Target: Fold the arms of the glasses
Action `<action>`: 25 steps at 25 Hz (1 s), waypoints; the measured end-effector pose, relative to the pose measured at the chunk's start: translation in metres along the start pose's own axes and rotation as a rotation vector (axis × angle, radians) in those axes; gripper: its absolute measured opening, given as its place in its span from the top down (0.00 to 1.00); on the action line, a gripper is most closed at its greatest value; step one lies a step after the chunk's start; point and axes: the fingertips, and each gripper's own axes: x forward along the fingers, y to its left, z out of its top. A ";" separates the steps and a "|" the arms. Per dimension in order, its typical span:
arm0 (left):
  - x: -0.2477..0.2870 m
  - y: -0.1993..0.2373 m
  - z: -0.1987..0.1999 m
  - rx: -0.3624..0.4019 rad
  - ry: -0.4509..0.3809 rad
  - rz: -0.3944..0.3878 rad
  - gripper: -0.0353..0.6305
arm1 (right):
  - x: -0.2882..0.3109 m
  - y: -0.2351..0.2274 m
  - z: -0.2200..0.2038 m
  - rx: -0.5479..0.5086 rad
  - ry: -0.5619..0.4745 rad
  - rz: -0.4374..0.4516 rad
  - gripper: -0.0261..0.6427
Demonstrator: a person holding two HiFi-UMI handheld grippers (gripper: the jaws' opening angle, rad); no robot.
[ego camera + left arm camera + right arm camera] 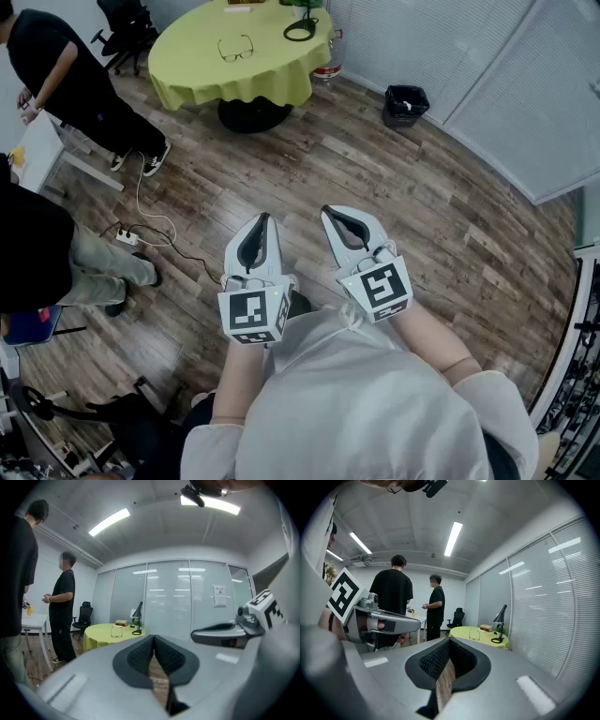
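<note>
The glasses (236,48) stand with arms unfolded on a round table under a yellow-green cloth (197,66), far across the room. They show small as the glasses (116,631) in the left gripper view and the glasses (474,634) in the right gripper view. My left gripper (265,220) and right gripper (327,212) are held side by side close to my chest, over the wooden floor. Both are shut with nothing between the jaws. In its own view each gripper, left (153,638) and right (449,641), shows its tips touching.
A black desk lamp (302,26) and a small stack of books (122,622) share the table. A black waste bin (404,103) sits by the glass wall. Two people in black (393,606) stand at the left by a white desk (39,150). A cable and power strip (128,237) lie on the floor.
</note>
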 end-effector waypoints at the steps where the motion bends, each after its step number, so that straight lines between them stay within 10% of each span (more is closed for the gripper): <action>1: 0.001 0.000 0.000 -0.001 0.001 0.000 0.94 | 0.001 0.000 0.000 -0.001 0.001 0.001 0.97; 25: 0.072 0.092 -0.014 -0.046 0.030 -0.033 0.94 | 0.105 -0.020 -0.013 0.101 0.064 -0.075 0.97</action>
